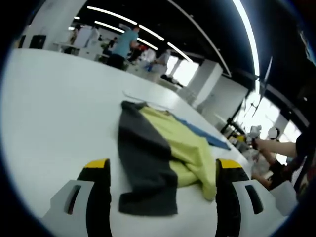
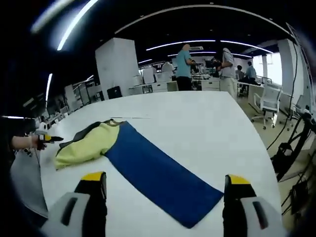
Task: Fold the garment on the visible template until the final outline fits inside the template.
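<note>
In the left gripper view, the left gripper (image 1: 163, 182) is spread wide and empty. The garment (image 1: 163, 148) lies on the white table (image 1: 54, 108), its grey end between the jaws; best to pinch that near edge squarely.

In the right gripper view, the right gripper (image 2: 165, 190) gapes, holding nothing. The garment's blue panel (image 2: 158, 173) reaches between its jaws. No template outline shows, perhaps from glare.

The left gripper view looks low across the broad white table (image 1: 54, 113) from close in, its frame rolled, facing the dark grey end of the crumpled grey, yellow-green and blue garment (image 1: 163, 153). The right gripper view sits higher and farther back (opposite side), facing along the garment's (image 2: 148, 163) flat blue length. Both views share the garment, the tabletop (image 2: 197, 118) and background people.
</note>
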Action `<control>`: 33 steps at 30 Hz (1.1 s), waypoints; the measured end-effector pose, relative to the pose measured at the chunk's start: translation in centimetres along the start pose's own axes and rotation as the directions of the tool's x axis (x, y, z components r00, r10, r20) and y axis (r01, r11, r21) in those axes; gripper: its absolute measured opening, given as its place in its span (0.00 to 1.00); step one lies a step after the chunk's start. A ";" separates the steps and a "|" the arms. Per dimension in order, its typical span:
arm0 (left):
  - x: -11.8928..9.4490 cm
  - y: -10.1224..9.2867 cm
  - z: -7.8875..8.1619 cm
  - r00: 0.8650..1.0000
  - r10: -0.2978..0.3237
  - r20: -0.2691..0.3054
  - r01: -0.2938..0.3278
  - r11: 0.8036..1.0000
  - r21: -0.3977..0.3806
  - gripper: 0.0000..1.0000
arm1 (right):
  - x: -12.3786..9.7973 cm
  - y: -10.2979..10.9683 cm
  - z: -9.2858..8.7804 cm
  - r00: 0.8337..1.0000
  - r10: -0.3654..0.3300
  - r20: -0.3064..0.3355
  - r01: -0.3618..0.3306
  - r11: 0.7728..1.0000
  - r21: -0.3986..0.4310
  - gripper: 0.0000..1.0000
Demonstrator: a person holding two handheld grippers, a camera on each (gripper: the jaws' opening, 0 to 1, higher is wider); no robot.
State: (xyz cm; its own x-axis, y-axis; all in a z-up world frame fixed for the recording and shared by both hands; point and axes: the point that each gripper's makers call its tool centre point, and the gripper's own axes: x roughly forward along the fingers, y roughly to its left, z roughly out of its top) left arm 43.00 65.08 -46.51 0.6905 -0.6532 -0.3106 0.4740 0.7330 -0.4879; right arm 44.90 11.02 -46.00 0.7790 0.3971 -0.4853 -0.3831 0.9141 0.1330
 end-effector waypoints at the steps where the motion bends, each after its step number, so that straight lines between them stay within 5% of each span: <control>1: -0.1 0.1 0.0 1.000 -0.001 0.001 0.001 1.000 0.002 0.84 | 0.0 0.6 0.0 1.000 0.017 -0.006 -0.017 1.000 0.002 1.00; 16: -0.4 0.4 -0.4 1.000 -0.010 -0.029 0.011 0.999 0.039 0.84 | -0.1 7.3 0.9 0.989 0.146 0.003 -0.146 0.987 -0.067 1.00; 26: -1.1 1.3 -2.2 0.994 -0.019 -0.106 0.028 0.997 0.078 0.78 | -0.3 13.4 1.6 0.967 0.255 0.014 -0.252 0.962 -0.109 1.00; 33: -2.2 2.0 -3.0 0.988 -0.018 -0.152 0.033 0.995 0.097 0.74 | -0.7 15.6 2.3 0.953 0.303 0.011 -0.299 0.944 -0.139 1.00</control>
State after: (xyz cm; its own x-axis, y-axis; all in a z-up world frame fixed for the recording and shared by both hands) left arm 40.84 67.43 -49.27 0.5912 -0.6873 -0.4220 0.5473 0.7262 -0.4161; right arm 39.49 25.21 -41.61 0.6317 0.6563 -0.4126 -0.6633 0.7330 0.1505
